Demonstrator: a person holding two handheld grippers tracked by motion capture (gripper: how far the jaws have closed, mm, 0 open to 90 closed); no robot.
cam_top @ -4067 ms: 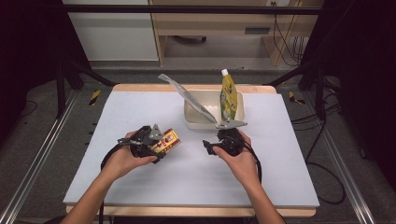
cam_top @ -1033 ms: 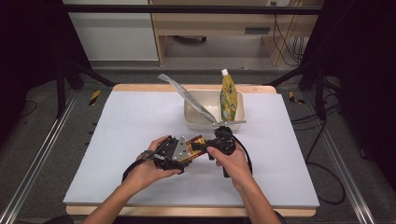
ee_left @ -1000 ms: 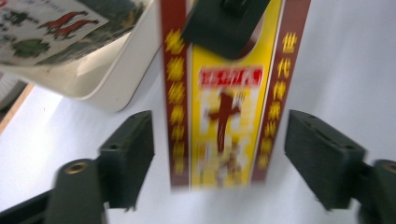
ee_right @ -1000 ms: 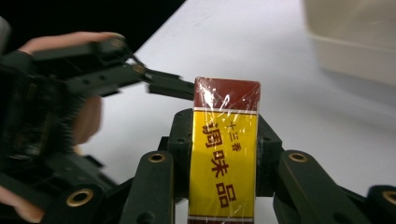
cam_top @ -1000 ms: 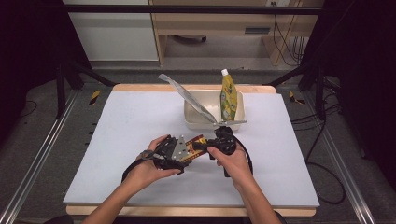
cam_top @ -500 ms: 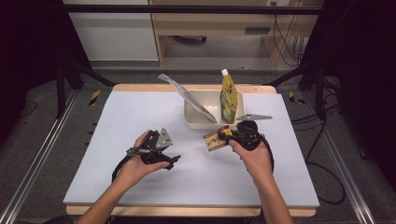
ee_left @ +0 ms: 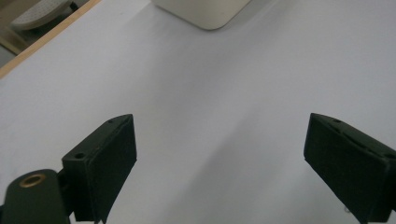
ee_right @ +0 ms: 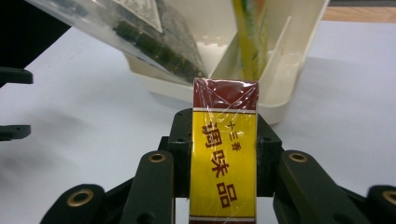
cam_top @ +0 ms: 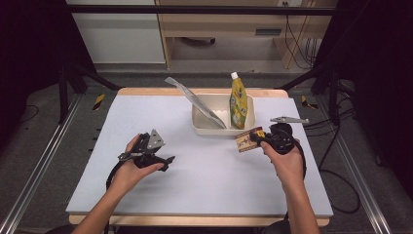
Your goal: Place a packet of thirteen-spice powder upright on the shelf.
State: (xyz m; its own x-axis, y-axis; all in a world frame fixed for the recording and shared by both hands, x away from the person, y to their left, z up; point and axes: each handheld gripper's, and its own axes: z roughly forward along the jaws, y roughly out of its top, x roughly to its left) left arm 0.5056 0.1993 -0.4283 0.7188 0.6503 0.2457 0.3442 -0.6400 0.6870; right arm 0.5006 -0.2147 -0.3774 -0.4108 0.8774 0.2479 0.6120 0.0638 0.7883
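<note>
A yellow-and-red seasoning box (ee_right: 224, 158), wrapped in clear film, sits pinched between the jaws of the right claw (cam_top: 263, 140), held above the table (cam_top: 146, 112) just in front of the cream bin (cam_top: 204, 127) that already carries a yellow pouch (cam_top: 237, 100) and a clear bag (cam_top: 195, 100). The left claw (cam_top: 168, 160), jaws just spread and with nothing between them, hangs well off to the left. The carrying step looks underway; next, the box likely needs lifting over the rim and releasing inside.
</note>
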